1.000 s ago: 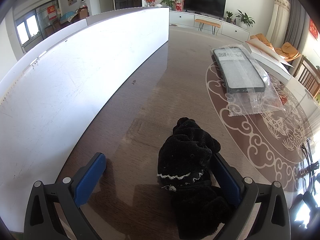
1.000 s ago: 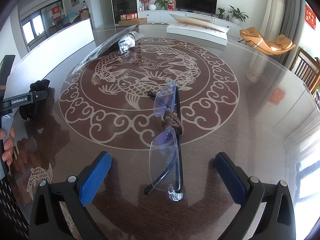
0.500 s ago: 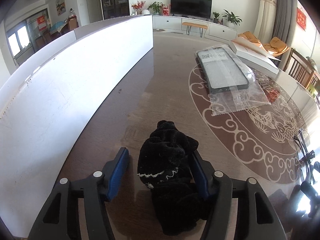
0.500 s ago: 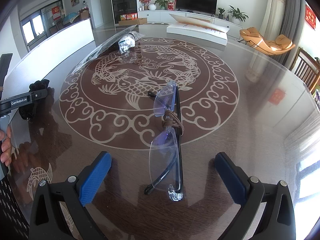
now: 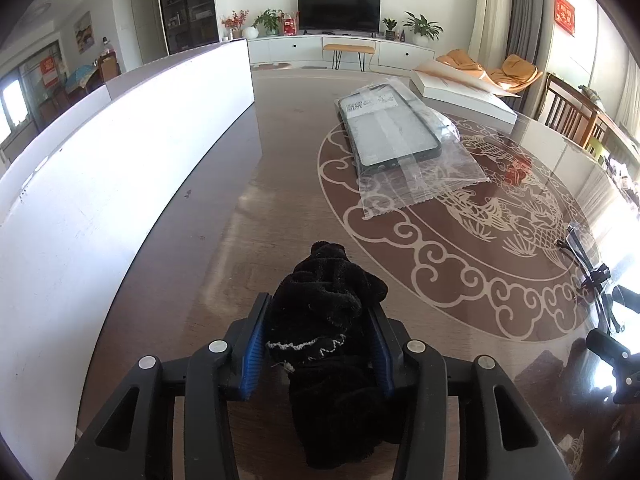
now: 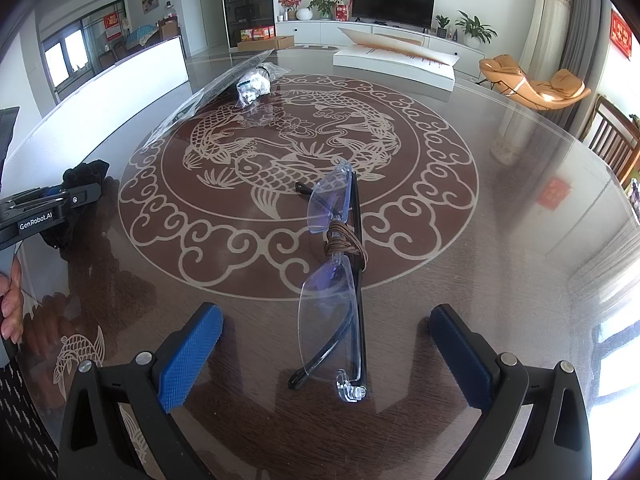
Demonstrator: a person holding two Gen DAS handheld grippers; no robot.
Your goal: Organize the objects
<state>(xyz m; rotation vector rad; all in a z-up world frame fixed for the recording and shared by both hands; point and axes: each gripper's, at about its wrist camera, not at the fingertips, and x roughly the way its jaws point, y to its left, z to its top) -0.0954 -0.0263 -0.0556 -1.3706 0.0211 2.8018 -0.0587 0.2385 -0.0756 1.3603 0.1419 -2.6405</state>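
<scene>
Presently the step in hand looks like the pick-up of the black fleece item (image 5: 328, 320), a soft bundle with a thin pale stitched edge, possibly a glove or small cloth; which one cannot be told. The left gripper (image 5: 318, 338) has its blue pads (image 5: 256, 344) against both sides of the bundle, which bulges between them and spills out above and below the jaws. The jaws are easing slightly apart at this moment, yet the fabric fills the gap and the pads press on it. Whether the bundle is clear of the table (image 5: 248, 216) or drags on it cannot be told from the left wrist view.

The right gripper (image 6: 324, 354) hangs over the glass tabletop with jaws spread wide and nothing gripped. The folded rimless glasses (image 6: 336, 276), a brown cord wound round the bridge, lie flat between its fingers, touching neither pad, temples running along the line the gripper points.

Elsewhere: a phone case in a clear bag (image 5: 394, 140) sits well ahead of the left gripper, and a long white box (image 5: 100, 184) runs along the left edge of the table. A hand (image 6: 10, 300) on the left tool shows at the edge of the right wrist view.

Judgement on the next move: the fleece is compressible and could slip, so the grip should firm up before any lift, then carry toward wherever items are being gathered, likely the white box. The glasses call for a gentle close on the frame, not the lenses.
</scene>
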